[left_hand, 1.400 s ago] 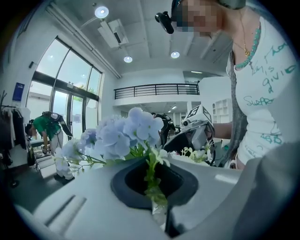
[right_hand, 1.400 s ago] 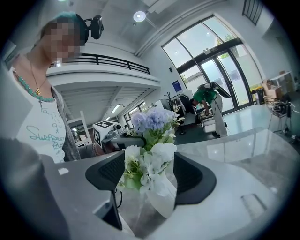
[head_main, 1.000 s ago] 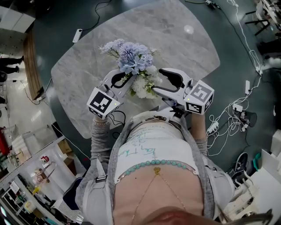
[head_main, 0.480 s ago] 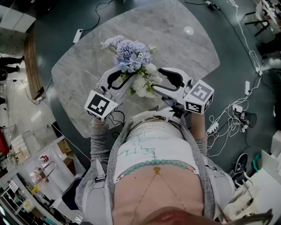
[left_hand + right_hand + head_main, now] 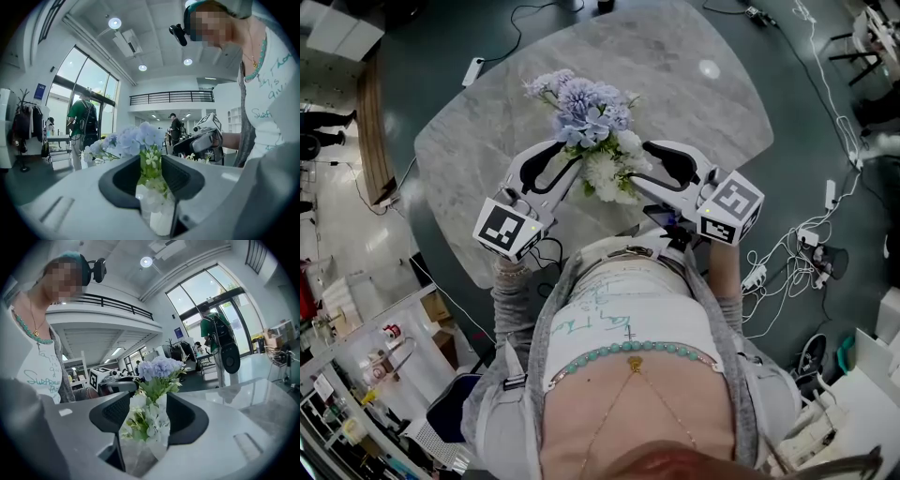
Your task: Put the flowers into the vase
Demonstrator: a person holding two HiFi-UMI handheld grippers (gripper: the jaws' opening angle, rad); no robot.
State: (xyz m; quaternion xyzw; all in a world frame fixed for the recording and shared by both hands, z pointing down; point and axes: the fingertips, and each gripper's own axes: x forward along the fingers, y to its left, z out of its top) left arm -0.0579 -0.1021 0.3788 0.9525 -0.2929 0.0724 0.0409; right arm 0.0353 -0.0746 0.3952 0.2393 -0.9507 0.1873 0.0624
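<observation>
Blue and white flowers (image 5: 595, 141) held over marble table (image 5: 694, 112), between your two grippers. Left gripper (image 5: 574, 165): jaws clamped on green stems just below blue heads. Right gripper (image 5: 630, 179): jaws just been closing, white blooms filling gap, pads against them. Pale smooth body under stems, probably vase (image 5: 160, 219); you cannot confirm stems seated inside. Judged stage: bunch gathered and gripped, insertion under way or near done. Left: seat stems, stand vase on table, let go.
</observation>
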